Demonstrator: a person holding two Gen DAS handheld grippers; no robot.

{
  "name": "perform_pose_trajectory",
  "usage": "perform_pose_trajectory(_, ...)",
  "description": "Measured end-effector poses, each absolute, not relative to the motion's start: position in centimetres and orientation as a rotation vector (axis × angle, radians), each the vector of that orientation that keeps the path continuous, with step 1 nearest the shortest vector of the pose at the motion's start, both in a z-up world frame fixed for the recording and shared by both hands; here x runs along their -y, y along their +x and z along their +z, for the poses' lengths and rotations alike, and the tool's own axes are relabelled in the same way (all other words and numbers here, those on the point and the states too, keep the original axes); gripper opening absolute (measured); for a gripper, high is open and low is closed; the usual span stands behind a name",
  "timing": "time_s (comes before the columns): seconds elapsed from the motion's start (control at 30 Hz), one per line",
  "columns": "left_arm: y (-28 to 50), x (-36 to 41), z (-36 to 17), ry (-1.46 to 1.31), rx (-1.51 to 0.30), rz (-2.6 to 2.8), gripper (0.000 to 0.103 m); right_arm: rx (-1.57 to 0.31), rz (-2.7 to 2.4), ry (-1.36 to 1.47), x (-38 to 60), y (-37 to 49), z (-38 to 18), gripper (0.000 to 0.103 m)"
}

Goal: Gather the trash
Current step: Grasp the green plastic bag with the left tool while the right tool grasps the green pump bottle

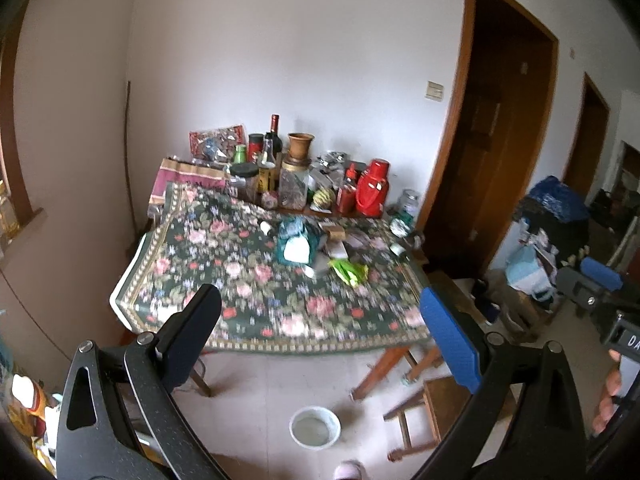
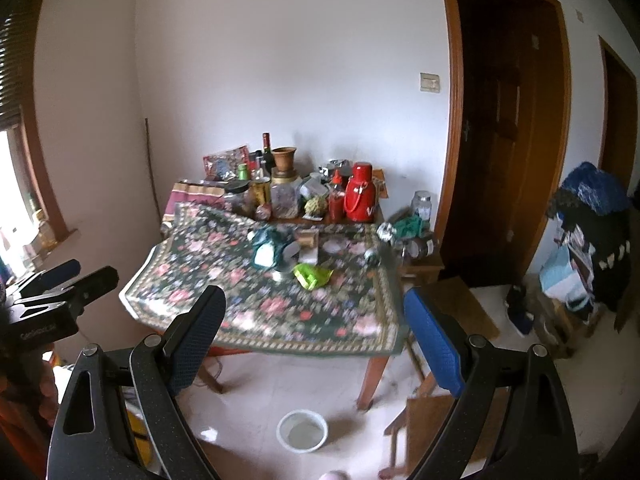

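Green wrapper (image 1: 349,272) lies on the table (image 1: 280,312), beyond both wide-apart tools (image 1: 320,332) (image 2: 314,332).

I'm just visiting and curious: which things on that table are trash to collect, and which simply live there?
Likely trash:
crumpled bright green wrapper
crumpled teal plastic bag

Just lying about:
red plastic thermos jug
brown clay vase
dark wine bottle
white bowl on the floor

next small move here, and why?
Probably step closer to the table: both grippers, left gripper and right gripper, hang open and empty short of its near edge, while the green wrapper lies mid-cloth, likely beyond reach.
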State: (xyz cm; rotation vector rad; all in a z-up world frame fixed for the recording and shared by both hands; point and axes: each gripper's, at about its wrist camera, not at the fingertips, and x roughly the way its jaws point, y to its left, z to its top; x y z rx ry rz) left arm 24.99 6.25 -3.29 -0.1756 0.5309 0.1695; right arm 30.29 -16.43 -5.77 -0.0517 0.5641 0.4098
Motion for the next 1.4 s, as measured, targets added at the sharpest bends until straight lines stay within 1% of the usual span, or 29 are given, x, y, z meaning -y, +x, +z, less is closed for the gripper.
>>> perform_pose_trajectory(0.23, 33.7, -6.8, -2.7, -0.231, -0.512, 0.232, 0.100, -0.581, 0.464, -0.073, 16.4, 39.2, -5.7, 0.089)
perform_pose_trajectory(0.37, 38.0, -7.8, -3.4, -0.223, -0.553, 0.242, 0.100, -0.619, 0.462, -0.092, 15.5, 43.5, -7.0, 0.089)
perform_pose_trajectory(0.53, 43.6, -10.1, -5.4, -0.210, -0.617, 0.210, 0.100, -0.711, 0.435, -0.081, 14.0, 49.0, -9.7, 0.089)
perform_pose_trajectory(0.73, 51.7, -14.0, -9.6, -0.211, -0.743, 0.090, 0.097, -0.790, 0.305, -0.119, 12.0, 54.7, -12.8, 0.089)
perform_pose_trajectory(0.87, 57.1, -16.0, -13.5, -0.207, -0.858, 0.057, 0.097, -0.877, 0.264, -0.138, 10.6, 58.8, -16.1, 0.089)
perform_pose_trajectory(0.93, 59.2, -16.5, -15.5, -0.192, -0.902, 0.046, 0.097, -0.955, 0.282, -0.116, 10.4, 61.1, -18.0, 0.089)
perform_pose_trajectory(1.07, 62.0, -17.1, -19.1, -0.153, -0.965, 0.041, 0.097, -1.081, 0.308, -0.012, 10.8, 65.7, -21.8, 0.089)
perform_pose_trajectory(1.27, 65.5, -17.3, -24.1, -0.149, -1.054, 0.043, 0.097, -1.191, 0.257, 0.011, 11.3, 71.0, -26.9, 0.089)
perform_pose_trajectory(1.33, 66.4, -17.2, -25.4, -0.150, -1.072, 0.041, 0.097, -1.222, 0.252, 0.010, 11.4, 72.4, -28.4, 0.085)
perform_pose_trajectory(1.4, 67.1, -17.2, -26.3, -0.143, -1.083, 0.045, 0.097, -1.256, 0.244, -0.007, 11.3, 73.4, -30.0, 0.075)
